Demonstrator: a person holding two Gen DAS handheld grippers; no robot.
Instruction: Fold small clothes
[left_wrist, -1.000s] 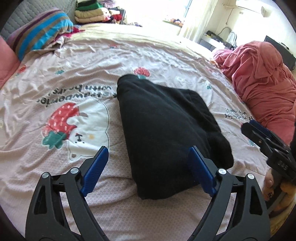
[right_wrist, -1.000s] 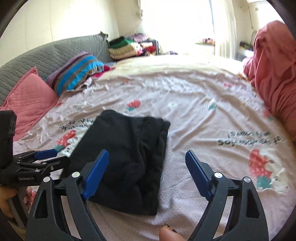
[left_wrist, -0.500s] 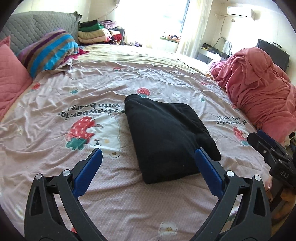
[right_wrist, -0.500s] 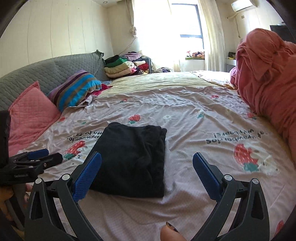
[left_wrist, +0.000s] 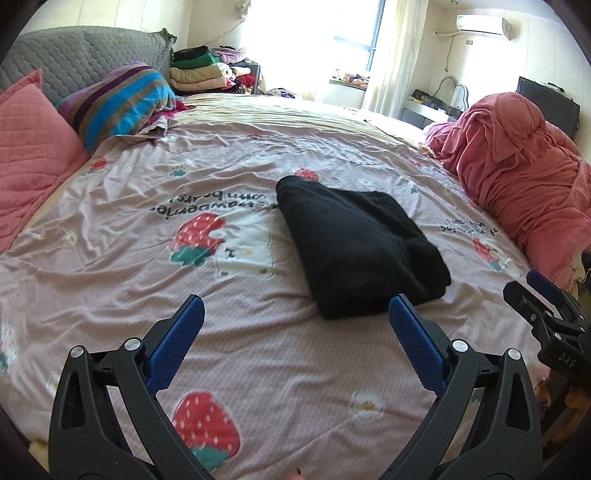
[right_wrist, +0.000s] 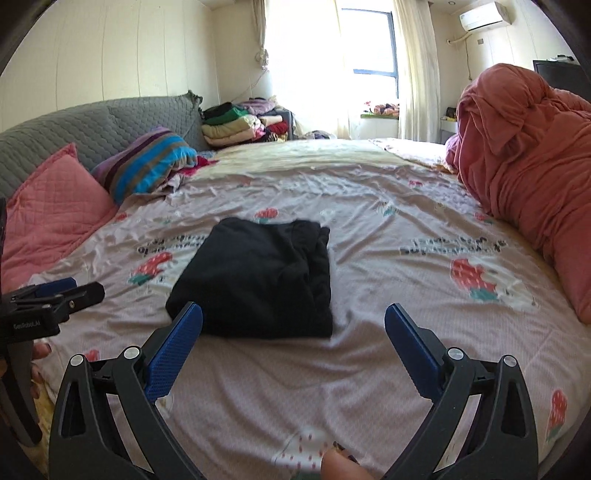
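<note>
Fold looks finished: black garment (left_wrist: 360, 251) lies as a compact folded rectangle on the strawberry-print bedsheet (left_wrist: 258, 369), nothing gripping it, so the step in hand reads as the release and pull-away after the last fold. Left gripper (left_wrist: 295, 325) has jaws spread wide, just been opening, nothing between the blue pads; the garment sits ahead of it and slightly toward its right finger, whose tip overlaps the garment's near edge in the left wrist view, though contact looks unlikely. Right gripper (right_wrist: 293, 326) is likewise wide, also just been opening, empty; the garment (right_wrist: 258, 280) lies ahead, nearer its left finger, apart from both pads. Both grippers point forward and downward over the sheet, side by side, each visible at the edge of the other's camera. A fingertip (right_wrist: 340, 467) of the person shows at the bottom edge below the right gripper. Next move, my guess: either shift the folded piece aside or fetch another item, which calls for keeping the jaws wide, lowering to the sheet and closing on a cloth edge. No loose small clothes lie near the jaws; a red bundle (left_wrist: 517, 166) sits far right and ahead, pillows (left_wrist: 118, 99) far left and ahead, a folded stack (right_wrist: 236, 125) well beyond.
</note>
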